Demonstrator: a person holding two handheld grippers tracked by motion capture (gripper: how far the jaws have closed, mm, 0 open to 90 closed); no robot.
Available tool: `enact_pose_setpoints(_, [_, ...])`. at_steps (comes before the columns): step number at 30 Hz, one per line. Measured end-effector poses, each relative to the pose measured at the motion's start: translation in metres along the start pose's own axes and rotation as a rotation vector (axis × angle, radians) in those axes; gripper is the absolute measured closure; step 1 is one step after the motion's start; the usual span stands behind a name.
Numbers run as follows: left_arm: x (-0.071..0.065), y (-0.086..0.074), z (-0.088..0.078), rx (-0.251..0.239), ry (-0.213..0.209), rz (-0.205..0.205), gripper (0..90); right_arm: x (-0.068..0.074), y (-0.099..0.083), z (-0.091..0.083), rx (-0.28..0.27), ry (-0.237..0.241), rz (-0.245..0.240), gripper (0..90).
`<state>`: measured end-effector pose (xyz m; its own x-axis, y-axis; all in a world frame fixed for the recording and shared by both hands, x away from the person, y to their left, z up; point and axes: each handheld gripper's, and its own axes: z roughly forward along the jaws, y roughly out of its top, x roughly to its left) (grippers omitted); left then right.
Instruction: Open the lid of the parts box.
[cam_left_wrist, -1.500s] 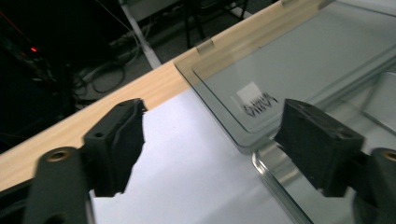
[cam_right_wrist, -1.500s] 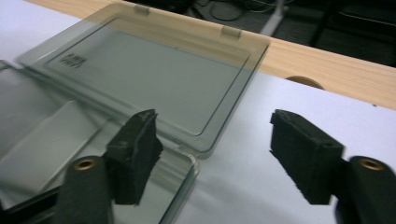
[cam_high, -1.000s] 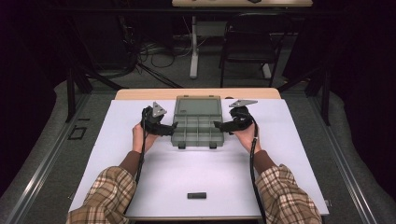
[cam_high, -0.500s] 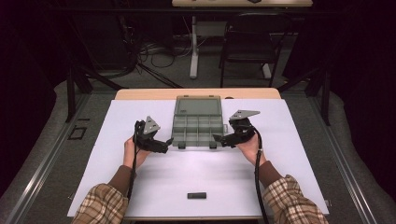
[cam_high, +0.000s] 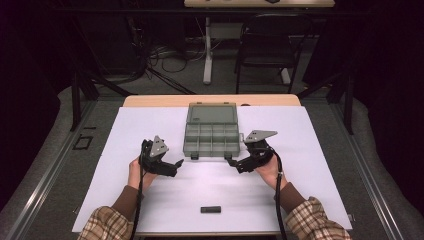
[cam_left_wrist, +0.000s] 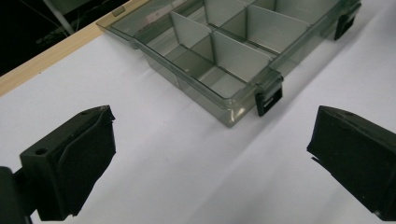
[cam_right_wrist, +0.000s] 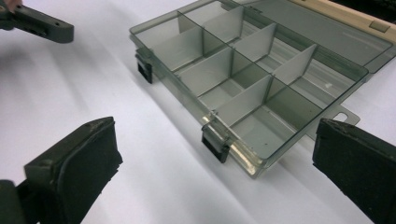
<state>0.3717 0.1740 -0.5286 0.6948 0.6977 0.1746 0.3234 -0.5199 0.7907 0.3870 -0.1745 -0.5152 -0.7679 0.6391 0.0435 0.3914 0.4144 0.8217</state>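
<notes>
Holding both grippers, left gripper (cam_high: 179, 162) and right gripper (cam_high: 229, 160), spread empty, I risk snagging the open organizer box (cam_high: 211, 139) near-edge latches and shoving it far

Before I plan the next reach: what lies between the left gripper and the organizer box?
Nothing: in the left gripper view, bare white table cover runs from the open left gripper to the organizer box.

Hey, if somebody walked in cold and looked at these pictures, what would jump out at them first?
First, the clear grey compartment box at the middle of the white table cover, its lid folded flat behind it and its compartments looking empty. Next, the left gripper and the right gripper on either side of its near edge, jaws wide open and holding nothing. A small black object lies alone near the table's front edge.
</notes>
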Motion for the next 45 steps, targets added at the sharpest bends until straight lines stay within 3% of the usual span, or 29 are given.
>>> enact_pose_setpoints(7, [-0.012, -0.003, -0.011, -0.002, -0.026, 0.021, 0.0, 0.009, -0.009, -0.015, -0.021, 0.019, -0.008, 0.0])
enact_pose_setpoints(12, [-0.019, -0.007, -0.017, 0.002, -0.038, 0.028, 0.0, 0.019, -0.019, -0.018, 0.005, 0.009, -0.04, 0.0])
enact_pose_setpoints(22, [-0.031, -0.013, -0.024, 0.022, -0.069, 0.032, 0.0, 0.03, -0.026, -0.026, 0.01, 0.028, -0.041, 0.0])
enact_pose_setpoints(27, [-0.04, -0.014, -0.029, 0.037, -0.099, 0.059, 0.0, 0.038, -0.033, -0.033, 0.018, 0.028, -0.055, 0.0])
enact_pose_setpoints(34, [-0.05, -0.011, -0.032, 0.055, -0.111, 0.114, 0.0, 0.042, -0.035, -0.037, 0.01, 0.028, -0.059, 0.0])
enact_pose_setpoints(38, [-0.052, -0.009, -0.034, 0.054, -0.118, 0.127, 0.0, 0.043, -0.034, -0.037, 0.018, 0.025, -0.076, 0.0])
enact_pose_setpoints(40, [-0.053, -0.009, -0.034, 0.052, -0.124, 0.128, 0.0, 0.043, -0.034, -0.04, 0.021, -0.004, -0.095, 0.0])
enact_pose_setpoints(45, [-0.055, -0.009, -0.037, 0.049, -0.131, 0.138, 0.0, 0.038, -0.035, -0.039, 0.023, -0.006, -0.079, 0.0])
